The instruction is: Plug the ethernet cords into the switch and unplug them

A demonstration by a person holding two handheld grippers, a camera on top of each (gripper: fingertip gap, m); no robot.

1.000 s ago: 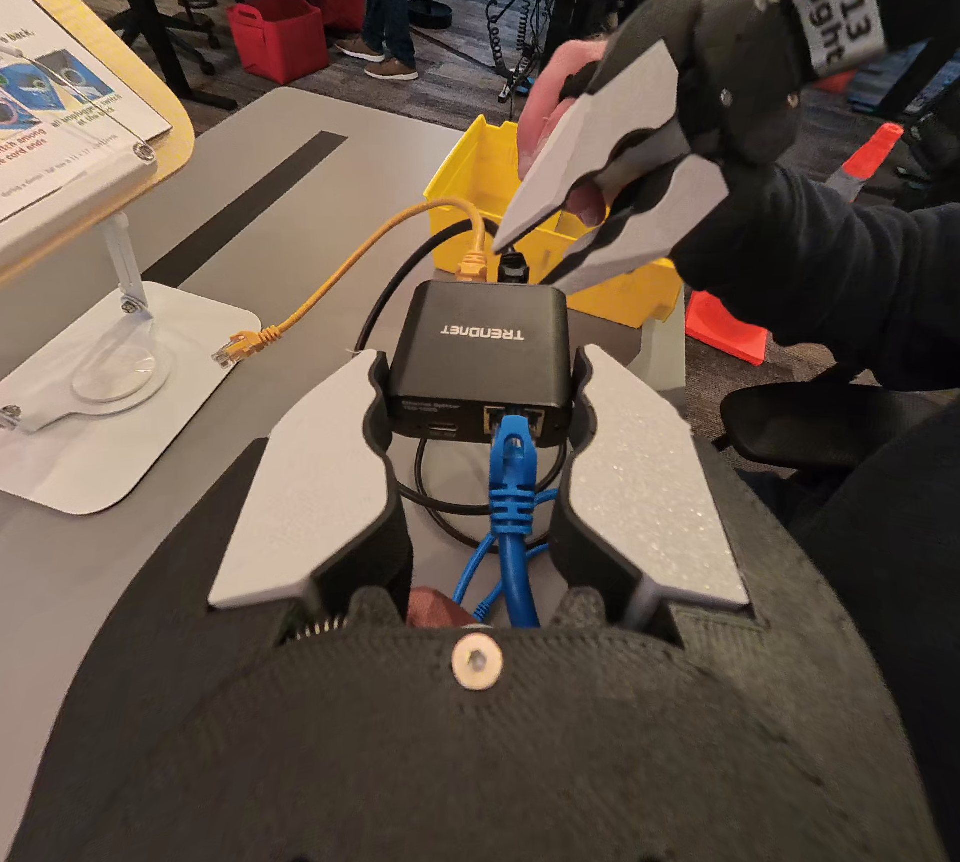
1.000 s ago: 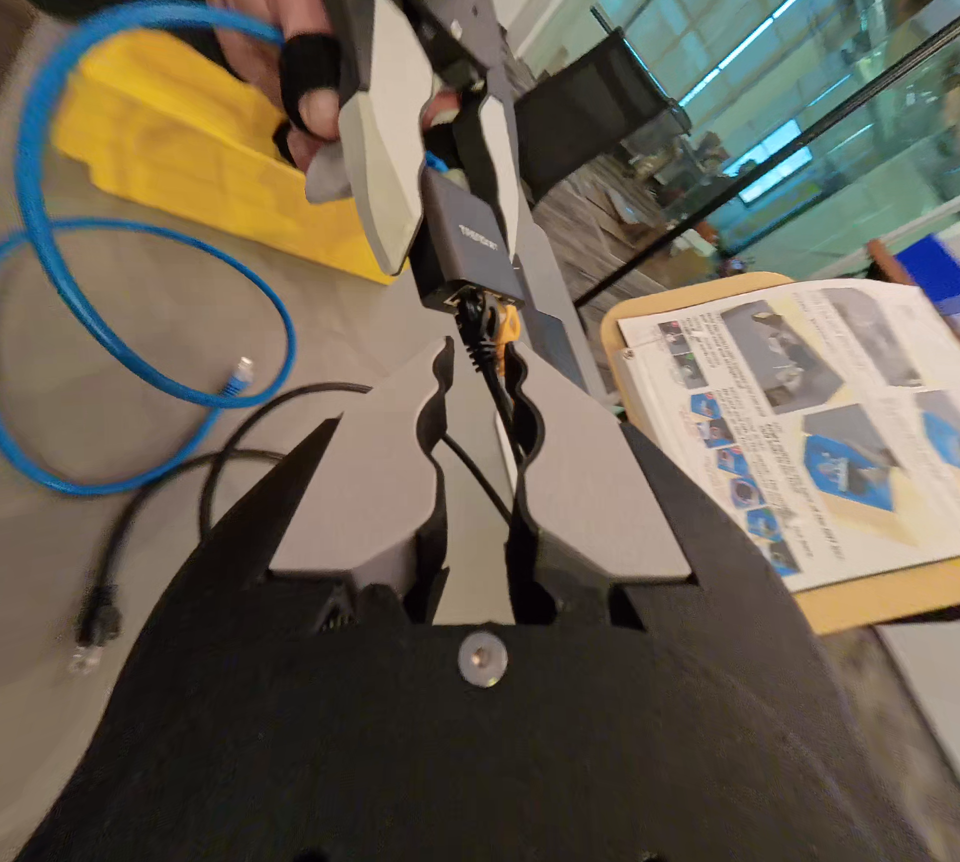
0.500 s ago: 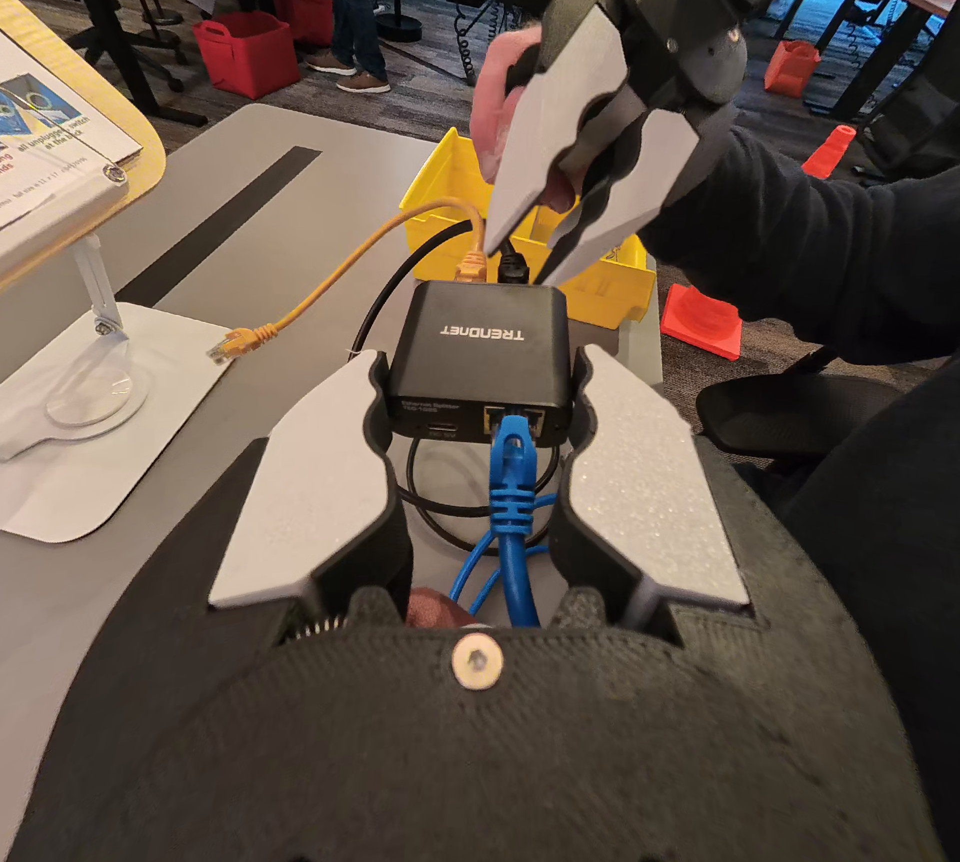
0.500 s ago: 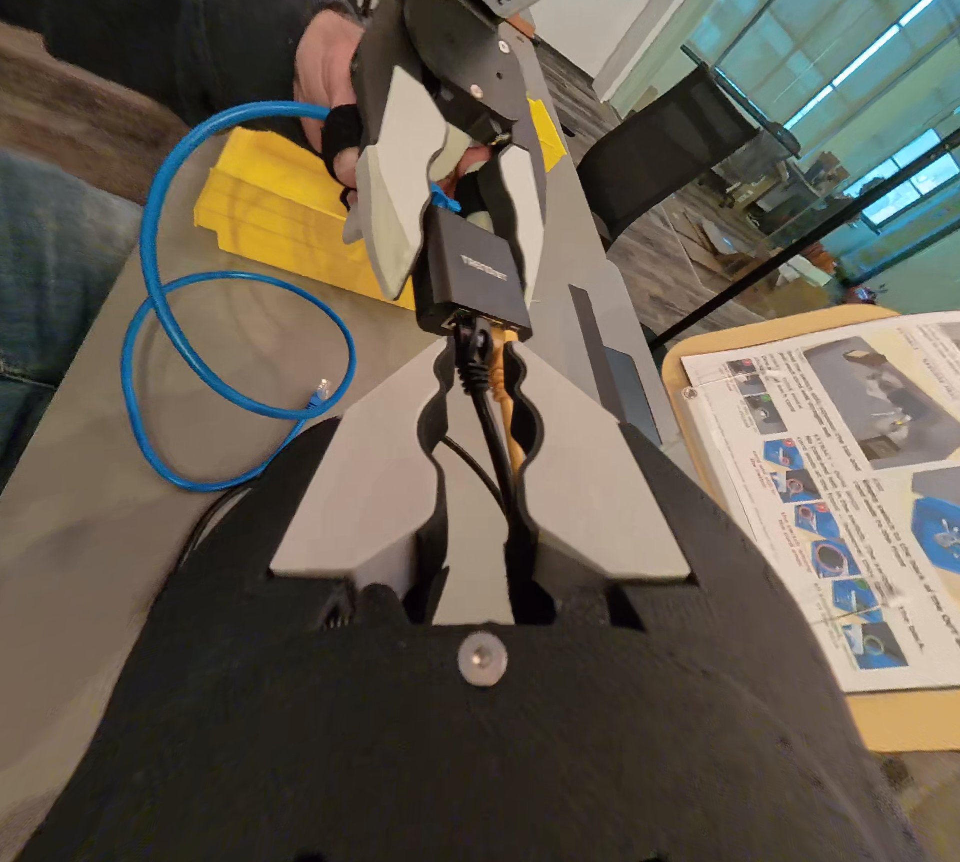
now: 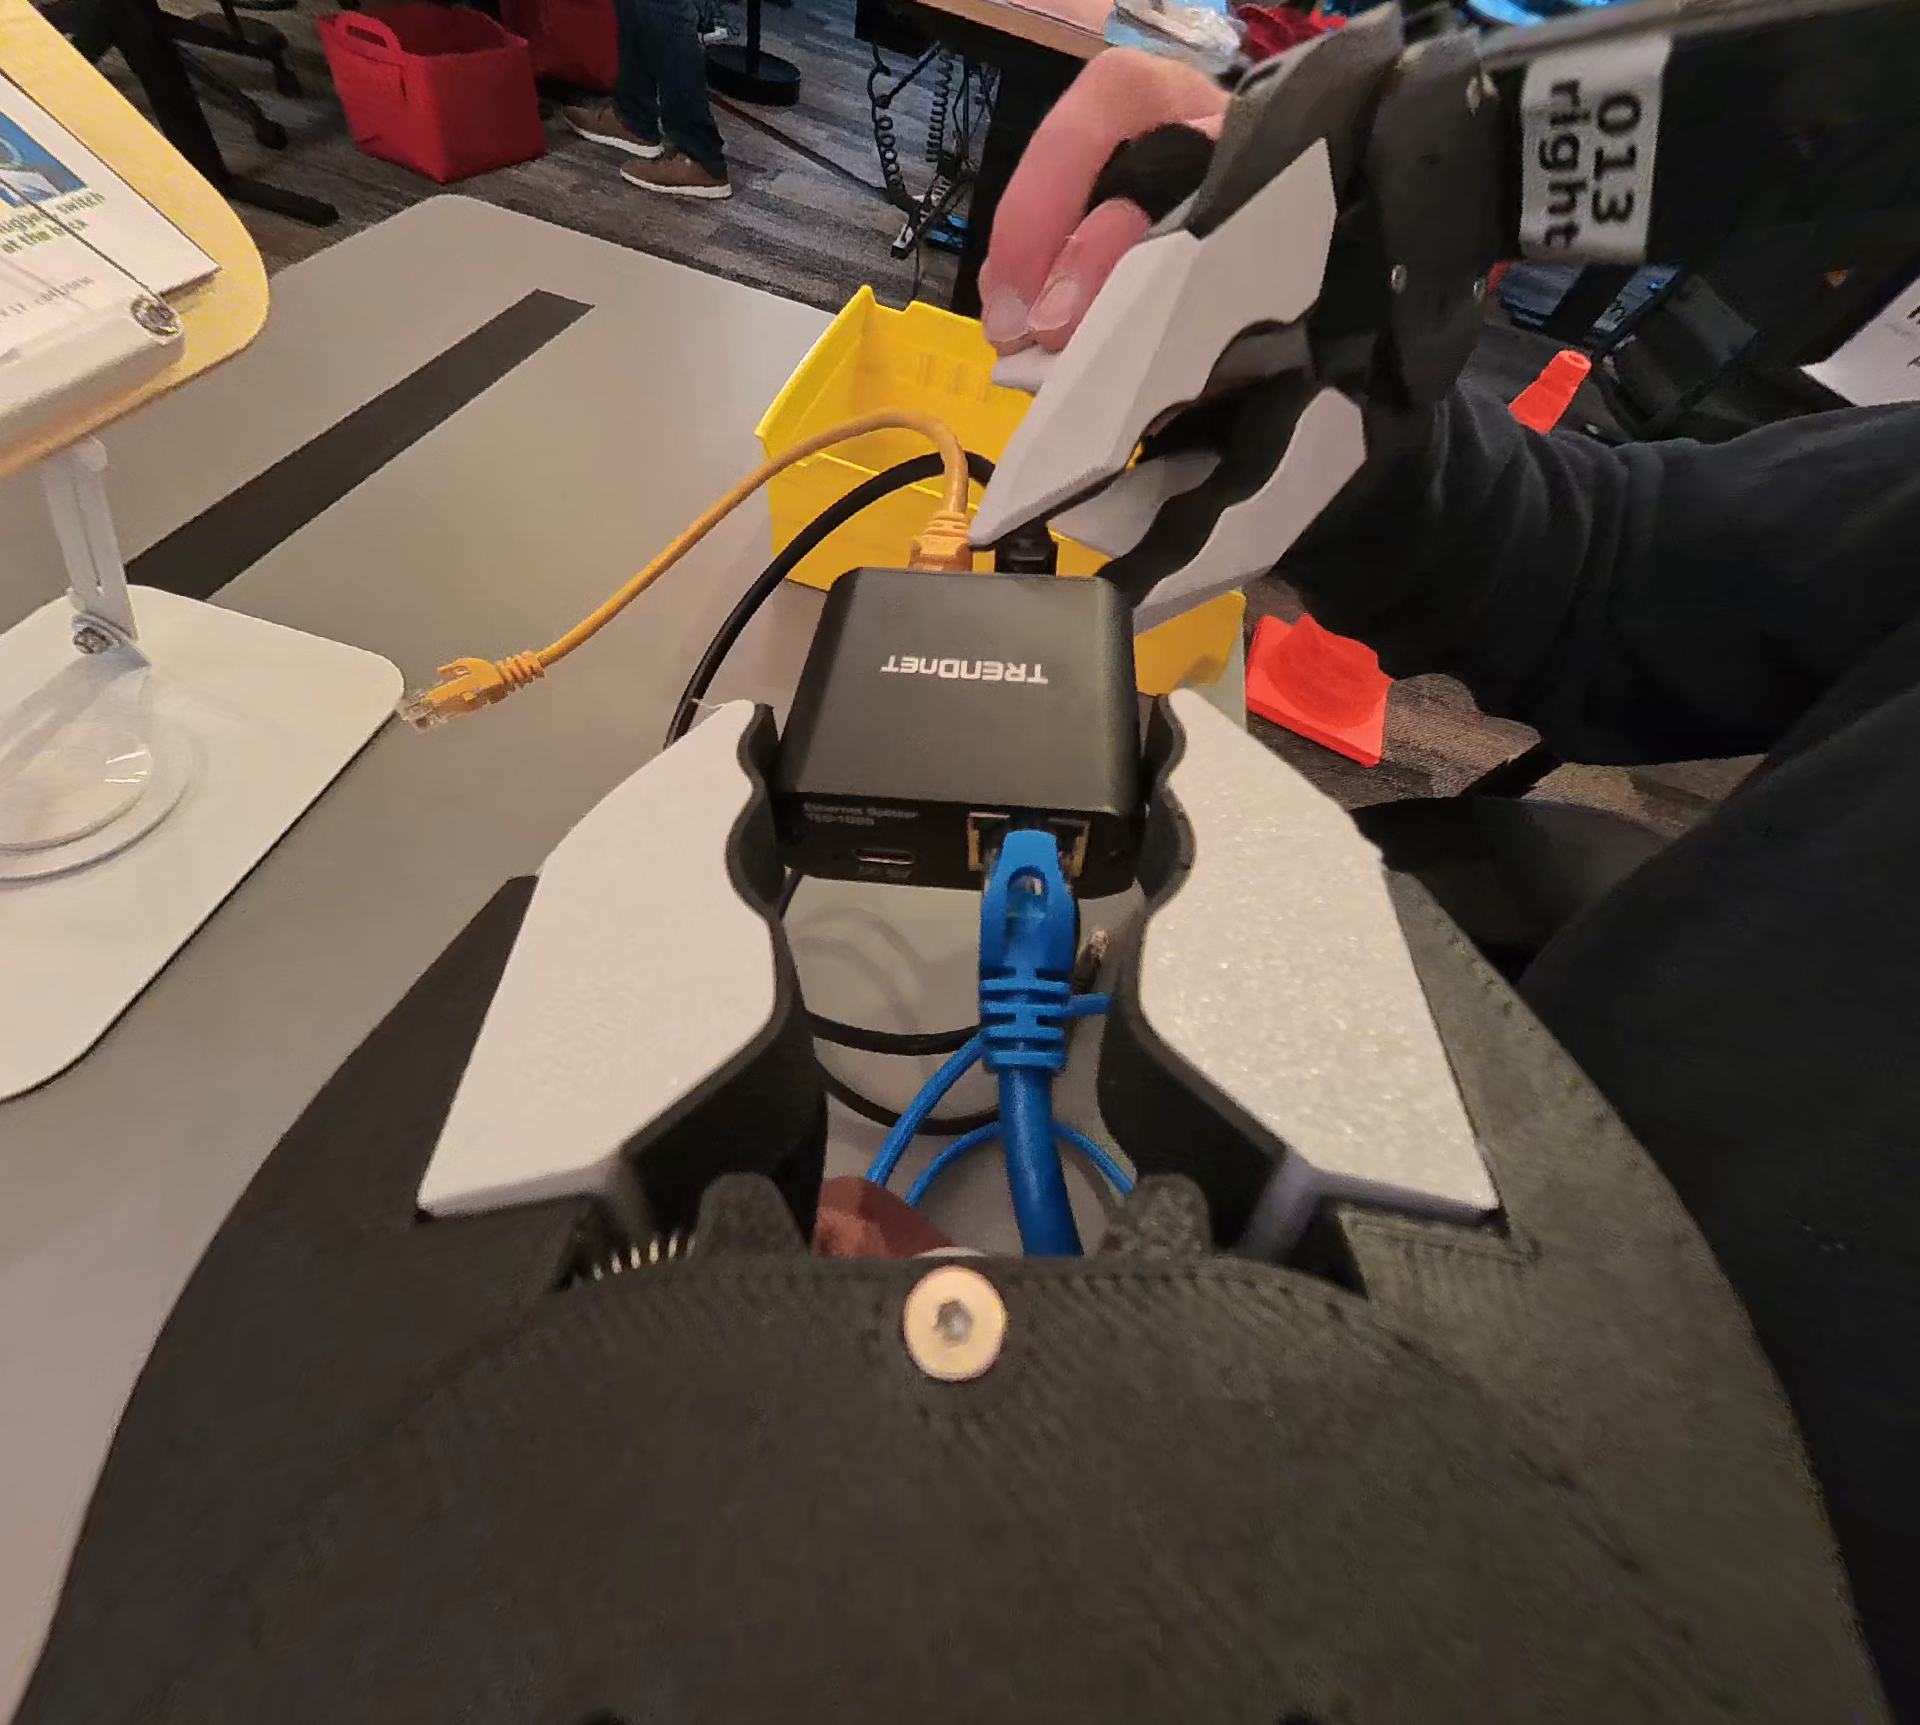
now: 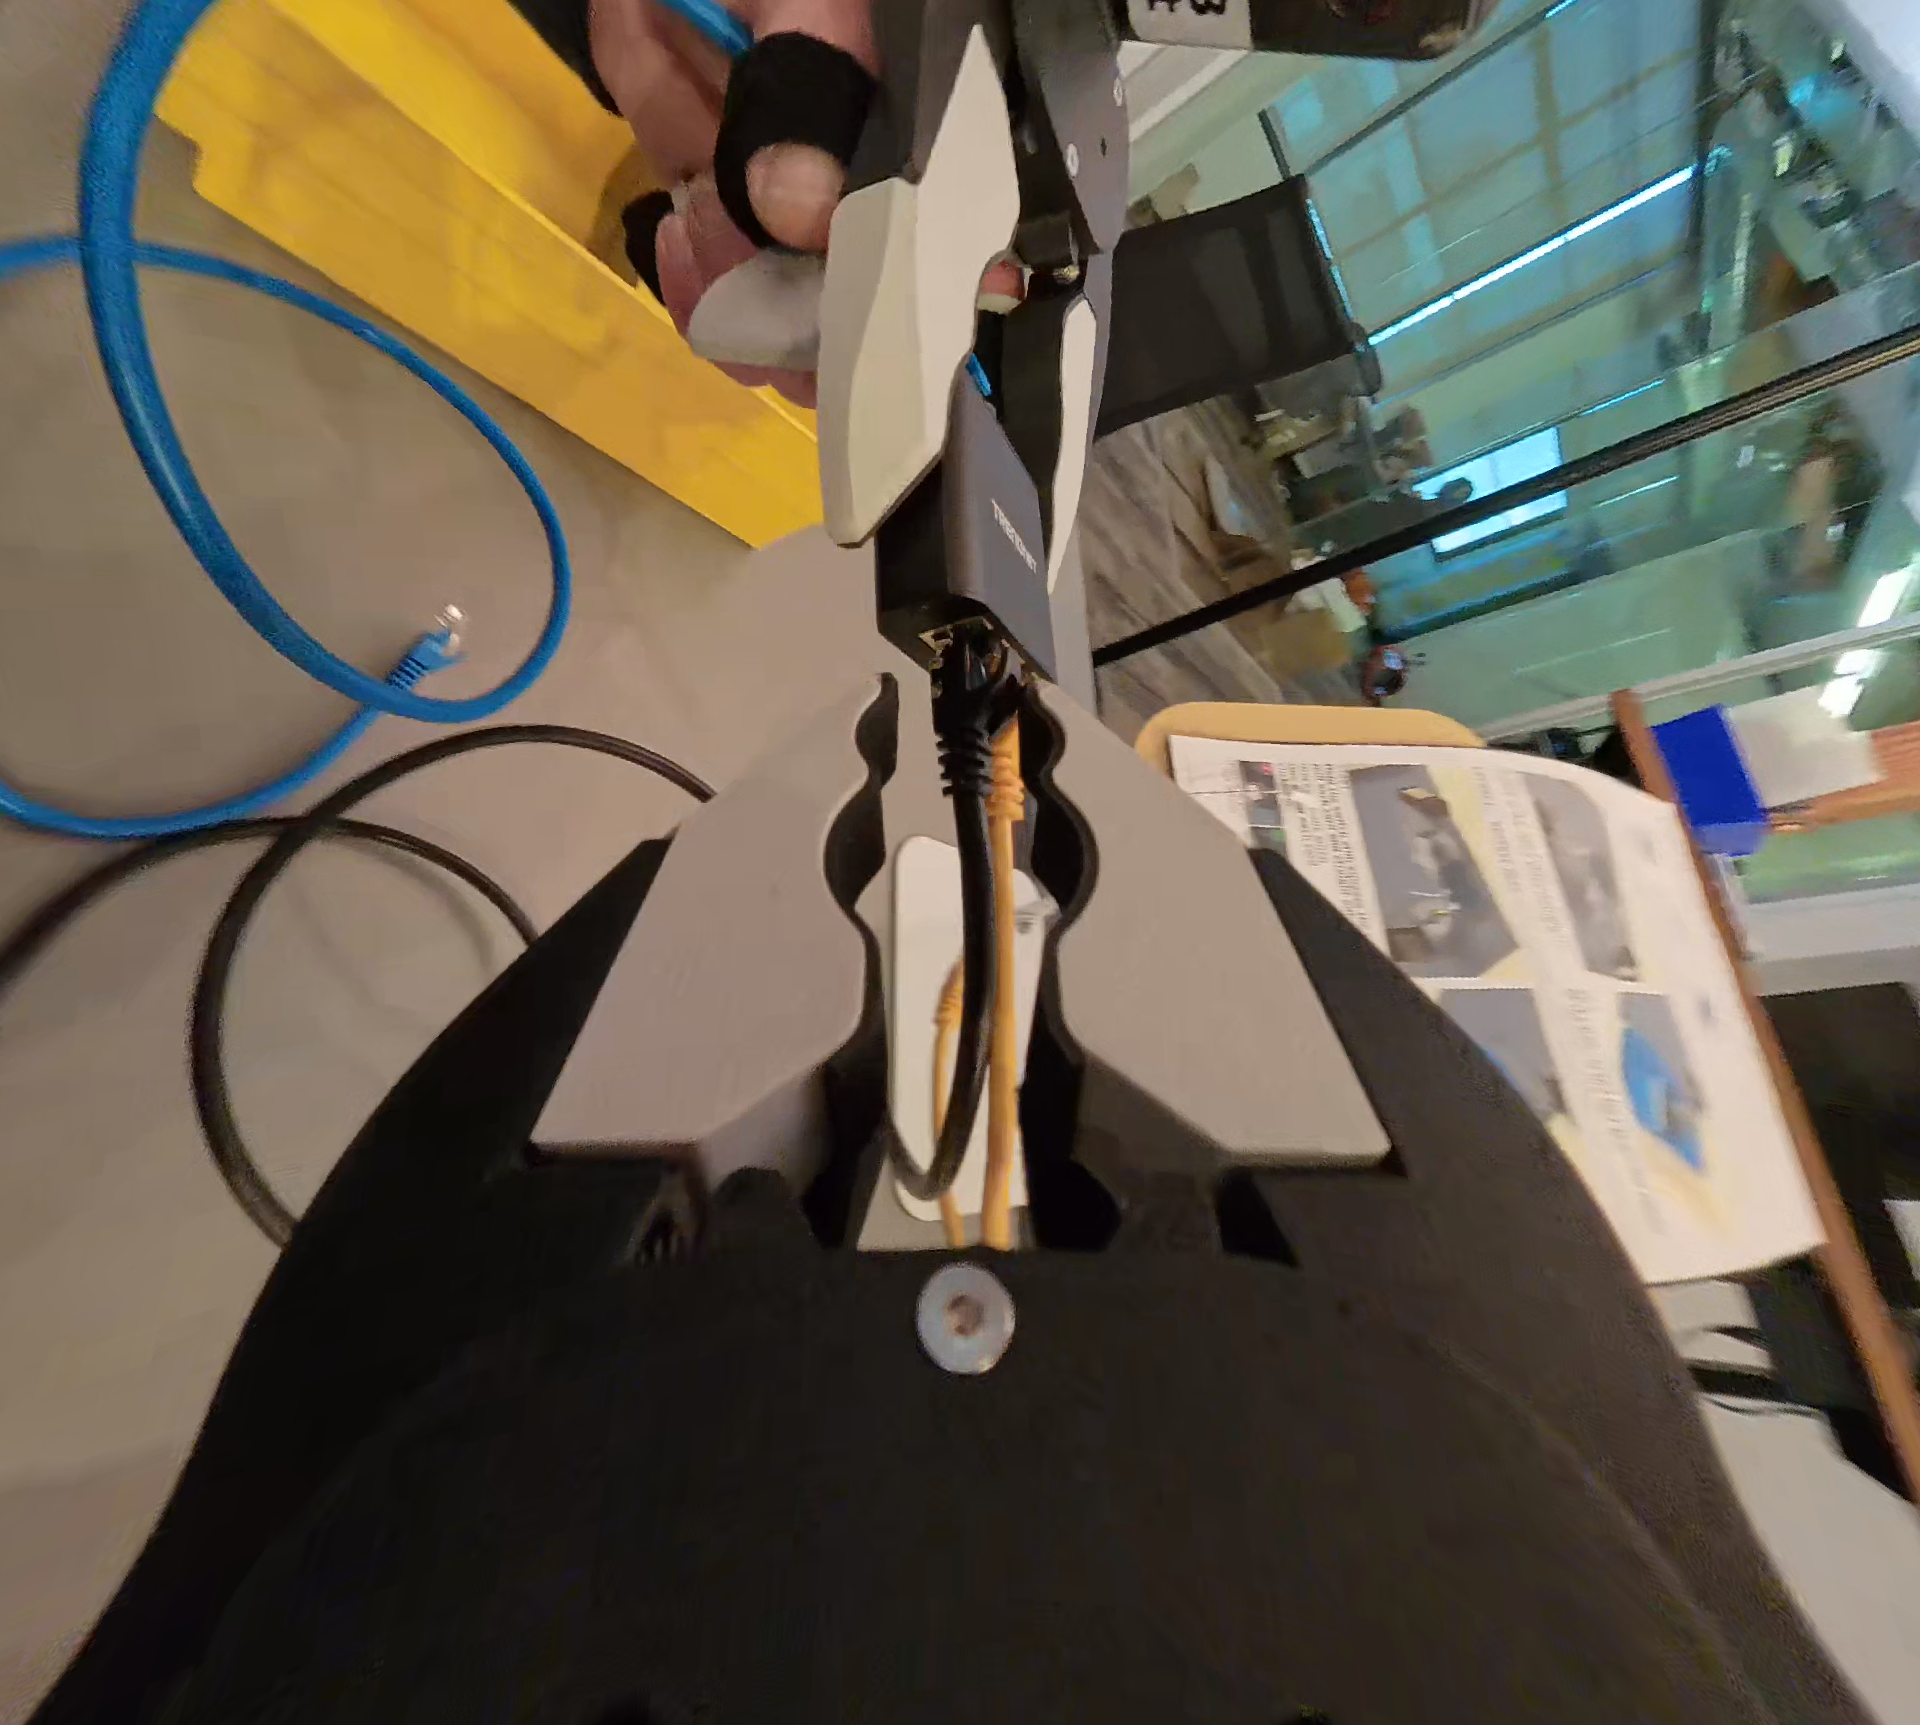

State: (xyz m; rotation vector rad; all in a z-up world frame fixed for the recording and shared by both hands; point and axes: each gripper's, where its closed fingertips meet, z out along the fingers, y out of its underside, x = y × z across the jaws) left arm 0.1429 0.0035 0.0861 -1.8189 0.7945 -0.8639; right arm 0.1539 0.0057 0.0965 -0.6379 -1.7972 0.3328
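Note:
My left gripper is shut on the black switch and holds it just above the grey table. A blue cord is plugged into the switch's near side. An orange cord and a black cord are plugged into its far side. In the right wrist view my right gripper has its jaws a little apart on either side of the black cord's plug, with the orange cord beside it. The right gripper also shows in the left wrist view, coming in from the right.
A yellow bin stands behind the switch. An instruction board on a white base is at the left. The orange cord's loose end, the blue cord's loose end and black cord loops lie on the table. Only a small space, under 4 cm, lies between the two pairs of fingers.
The right gripper has swung from steeply above to a lower approach from the right, with its tips staying at the black plug. The left gripper still holds the switch.

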